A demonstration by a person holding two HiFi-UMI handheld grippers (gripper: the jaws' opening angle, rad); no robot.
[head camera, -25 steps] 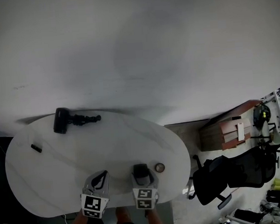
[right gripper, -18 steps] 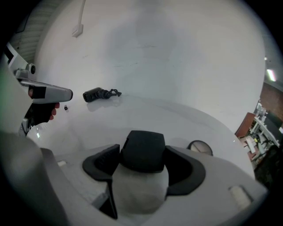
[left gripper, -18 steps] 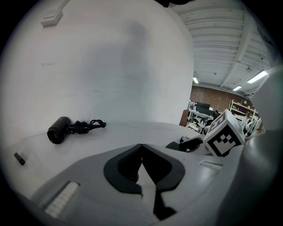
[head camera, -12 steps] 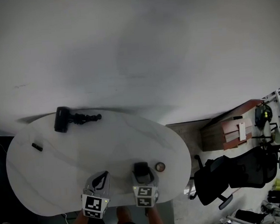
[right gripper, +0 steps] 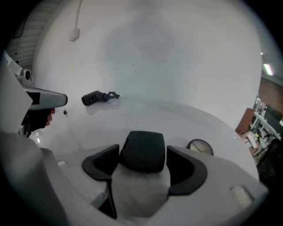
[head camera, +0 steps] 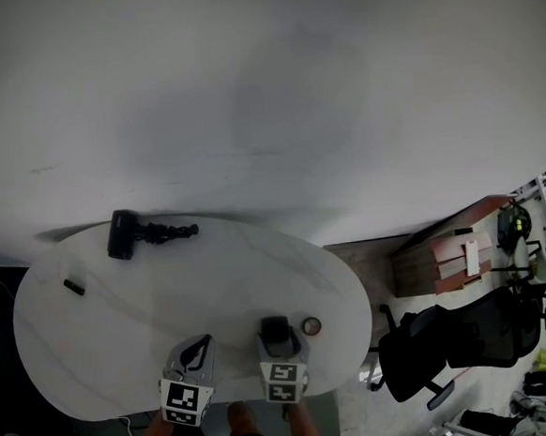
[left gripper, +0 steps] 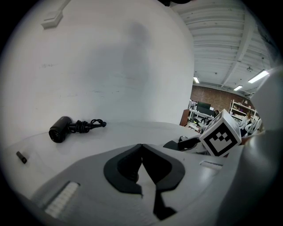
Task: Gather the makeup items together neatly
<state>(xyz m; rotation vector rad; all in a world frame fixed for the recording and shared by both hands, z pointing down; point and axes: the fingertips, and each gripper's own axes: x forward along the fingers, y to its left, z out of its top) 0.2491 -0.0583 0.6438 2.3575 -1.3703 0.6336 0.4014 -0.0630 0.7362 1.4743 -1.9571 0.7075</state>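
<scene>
On the white oval table [head camera: 212, 283], a black hair dryer [head camera: 124, 235] with a coiled cord lies at the far left edge. A small black stick-shaped item [head camera: 72, 287] sits alone near the left rim. A small round compact [head camera: 312, 326] rests just to the right of my right gripper [head camera: 276, 332]. That gripper is shut on a black rounded case [right gripper: 142, 151], which fills the gap between its jaws. My left gripper [head camera: 204, 341] hovers beside it at the near edge. Its jaws meet at the tips [left gripper: 141, 148] with nothing in them.
A plain white wall rises right behind the table. To the right, beyond the table's rim, stand a black office chair [head camera: 452, 339] and a wooden cabinet [head camera: 450, 255]. Both grippers hang at the table's near edge.
</scene>
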